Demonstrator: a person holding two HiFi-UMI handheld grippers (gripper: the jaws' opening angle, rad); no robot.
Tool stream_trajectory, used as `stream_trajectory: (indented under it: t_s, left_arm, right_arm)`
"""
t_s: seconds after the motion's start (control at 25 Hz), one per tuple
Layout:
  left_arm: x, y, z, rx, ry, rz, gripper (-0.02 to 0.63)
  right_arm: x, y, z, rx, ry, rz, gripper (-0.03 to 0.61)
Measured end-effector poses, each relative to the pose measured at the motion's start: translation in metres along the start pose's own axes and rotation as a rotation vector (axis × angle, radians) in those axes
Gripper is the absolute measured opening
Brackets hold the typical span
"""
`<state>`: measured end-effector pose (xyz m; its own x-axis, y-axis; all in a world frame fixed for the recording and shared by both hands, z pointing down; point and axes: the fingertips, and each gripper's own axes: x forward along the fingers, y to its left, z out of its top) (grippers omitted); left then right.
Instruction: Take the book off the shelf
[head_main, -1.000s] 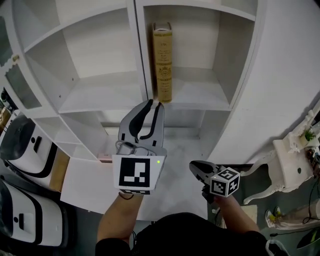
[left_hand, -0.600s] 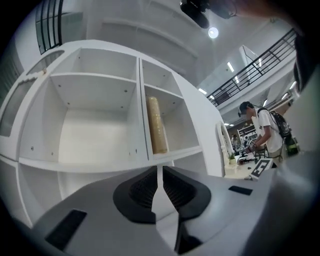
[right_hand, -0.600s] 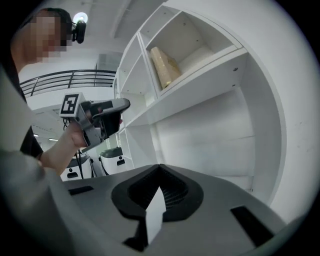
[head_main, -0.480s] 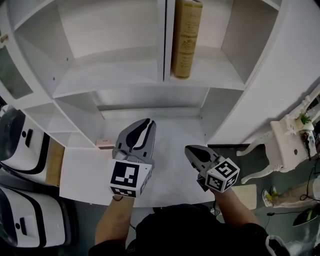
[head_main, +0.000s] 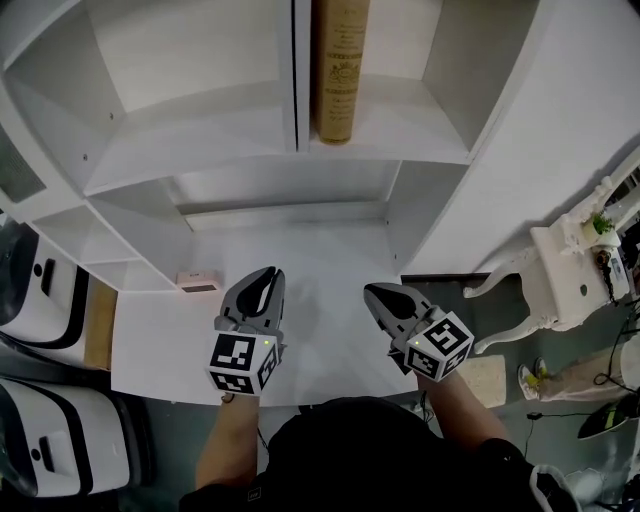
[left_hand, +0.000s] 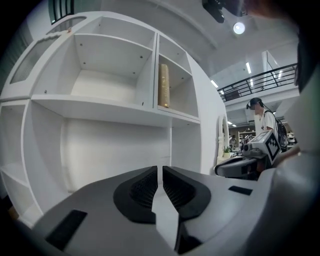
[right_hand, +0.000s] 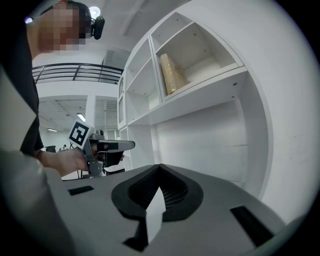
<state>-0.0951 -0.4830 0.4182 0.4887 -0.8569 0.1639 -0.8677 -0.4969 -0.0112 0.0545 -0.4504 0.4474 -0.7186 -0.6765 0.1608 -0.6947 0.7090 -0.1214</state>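
Observation:
A tall tan book (head_main: 338, 70) stands upright on the upper right compartment of the white shelf (head_main: 190, 150), against its left divider. It also shows in the left gripper view (left_hand: 163, 86) and the right gripper view (right_hand: 171, 74). My left gripper (head_main: 264, 273) hovers low over the white bottom board (head_main: 320, 250), well below the book, its jaws (left_hand: 160, 171) shut with nothing between them. My right gripper (head_main: 376, 291) is level with it at the right, likewise shut and empty (right_hand: 159, 168). Neither touches the book.
A small pink-topped box (head_main: 199, 283) lies on the bottom board left of my left gripper. White machines (head_main: 40, 290) stand on the floor at the left, a white ornate table (head_main: 570, 270) at the right. A person (left_hand: 260, 117) stands far off.
My left gripper has dropped from just below the book's shelf to the bottom board, and the small gap between its jaws has closed. The right gripper shifted slightly. The view moved closer to the shelf.

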Motion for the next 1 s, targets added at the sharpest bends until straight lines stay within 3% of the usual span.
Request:
stream_trajectory:
  t_s: [0.16,0.56,1.0]
  left_arm:
    - [0.007,-0.003,-0.009,-0.031,0.019,0.03,0.038]
    - [0.027,-0.032,0.011,0.014,0.021,0.031,0.035]
    - [0.036,-0.049,0.013,-0.009,0.029,0.03,0.034]
  right_arm:
    - [-0.014,-0.015,-0.001,-0.007,-0.004,0.005,0.012]
    - [-0.036,-0.034,0.002,-0.018,-0.024,0.041,0.012]
    - [-0.047,-0.044,0.005,-0.012,-0.032,0.057,0.011]
